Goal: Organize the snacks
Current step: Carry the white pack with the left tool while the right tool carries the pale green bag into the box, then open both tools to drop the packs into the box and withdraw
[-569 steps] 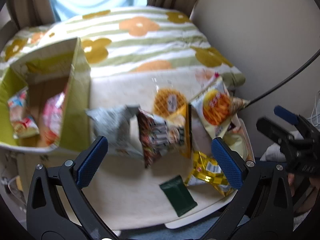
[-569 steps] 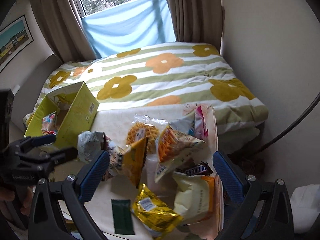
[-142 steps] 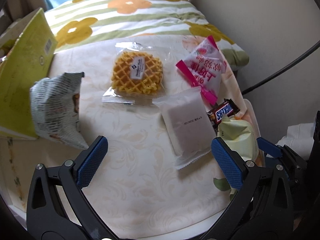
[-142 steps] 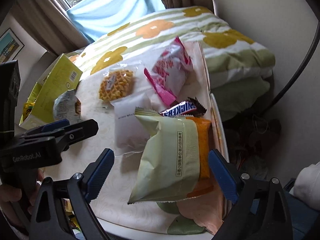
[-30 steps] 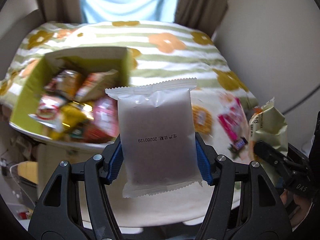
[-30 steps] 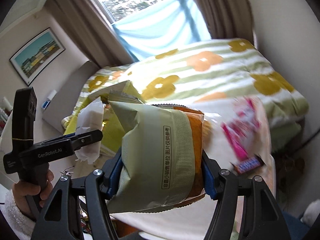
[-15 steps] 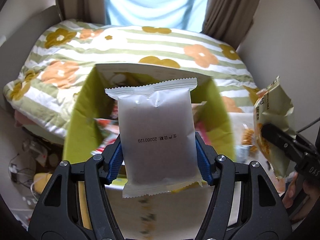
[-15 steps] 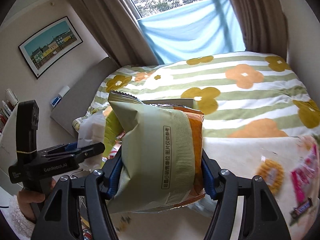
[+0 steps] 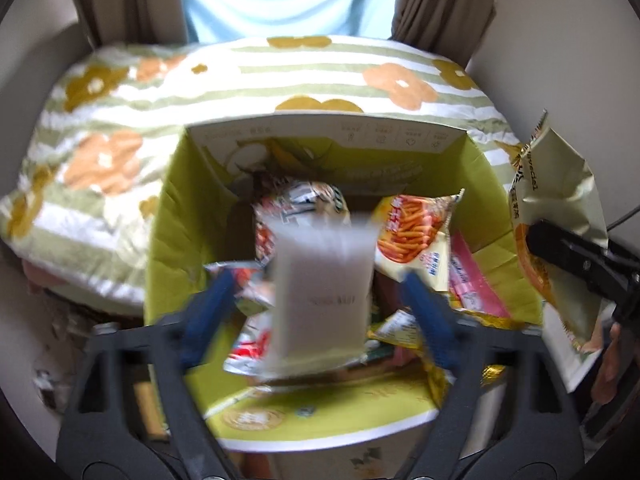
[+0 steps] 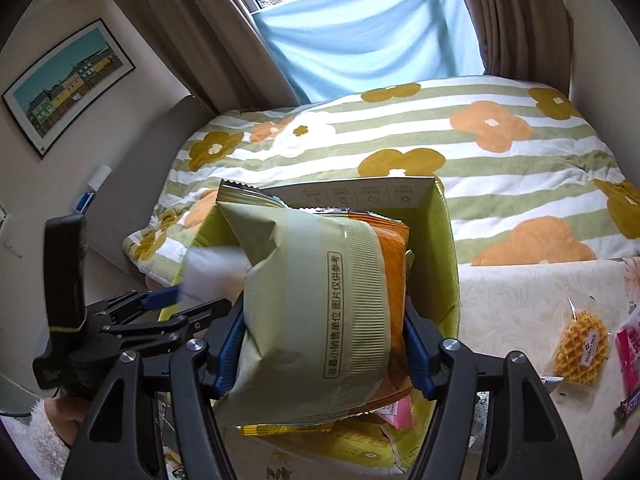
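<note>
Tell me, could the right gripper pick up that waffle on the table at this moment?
Probably not yet. The right gripper is shut on the green snack bag over the yellow box; the waffle lies uncovered off to its right.

You had one green box (image 9: 188,248) open, with at least five packets showing inside, blur hiding any others. One white pouch (image 9: 322,300) hung above it. One pale green bag (image 10: 312,312), one waffle (image 10: 582,348) and two grippers were visible.
</note>
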Action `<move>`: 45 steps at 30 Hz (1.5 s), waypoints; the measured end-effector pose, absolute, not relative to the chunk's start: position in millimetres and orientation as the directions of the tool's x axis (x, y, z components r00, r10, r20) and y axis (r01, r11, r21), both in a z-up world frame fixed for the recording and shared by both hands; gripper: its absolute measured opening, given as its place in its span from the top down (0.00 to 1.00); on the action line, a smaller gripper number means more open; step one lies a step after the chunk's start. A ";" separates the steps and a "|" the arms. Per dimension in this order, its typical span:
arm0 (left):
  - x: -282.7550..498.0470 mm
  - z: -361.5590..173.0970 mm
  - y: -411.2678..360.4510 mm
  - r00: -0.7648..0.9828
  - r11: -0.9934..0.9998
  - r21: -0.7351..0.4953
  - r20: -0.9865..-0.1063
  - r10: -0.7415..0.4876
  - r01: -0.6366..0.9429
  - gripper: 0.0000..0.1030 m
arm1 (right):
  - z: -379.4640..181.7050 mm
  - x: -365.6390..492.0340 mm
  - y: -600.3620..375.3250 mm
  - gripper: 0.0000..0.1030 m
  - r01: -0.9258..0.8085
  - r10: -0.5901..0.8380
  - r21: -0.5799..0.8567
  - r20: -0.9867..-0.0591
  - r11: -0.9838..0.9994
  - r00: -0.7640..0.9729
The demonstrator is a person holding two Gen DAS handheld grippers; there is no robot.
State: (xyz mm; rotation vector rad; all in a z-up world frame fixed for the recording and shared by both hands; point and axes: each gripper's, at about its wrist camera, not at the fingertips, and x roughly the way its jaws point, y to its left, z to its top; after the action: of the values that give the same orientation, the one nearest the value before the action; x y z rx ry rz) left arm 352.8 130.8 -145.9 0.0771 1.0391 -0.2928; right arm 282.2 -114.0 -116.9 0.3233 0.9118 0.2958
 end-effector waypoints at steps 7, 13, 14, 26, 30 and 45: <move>338.7 -145.9 155.0 0.466 0.963 -0.087 -0.862 -0.202 0.256 0.00 | -121.6 290.0 -110.8 0.38 -0.099 0.372 0.384 -0.747 0.918 0.551; 334.1 -154.5 181.9 0.449 0.975 -0.123 -0.872 -0.195 0.183 0.00 | -122.0 302.1 -92.2 0.38 -0.136 0.384 0.370 -0.762 0.919 0.522; 333.9 -155.3 186.0 0.447 0.975 -0.138 -0.871 -0.202 0.172 0.00 | -122.2 304.4 -88.8 0.38 -0.145 0.386 0.366 -0.765 0.919 0.516; 323.8 -146.6 196.1 0.467 0.981 -0.154 -0.863 -0.192 0.118 0.00 | -114.3 303.3 -68.8 0.01 -0.217 0.335 0.256 -0.719 0.942 0.609; 317.2 -141.0 193.7 0.472 0.980 -0.161 -0.859 -0.198 0.118 0.00 | -110.3 295.9 -72.3 0.01 -0.222 0.344 0.263 -0.709 0.939 0.616; 298.7 -124.0 149.4 0.469 0.947 -0.192 -0.832 -0.296 0.257 0.00 | -94.3 261.8 -104.1 0.01 -0.088 0.234 0.233 -0.726 0.968 0.647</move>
State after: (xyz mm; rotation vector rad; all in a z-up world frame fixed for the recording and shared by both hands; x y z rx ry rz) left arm 298.7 149.4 -124.0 -0.0414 1.0282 -0.3388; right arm 261.8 -104.1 -94.3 0.1832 0.8485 0.1844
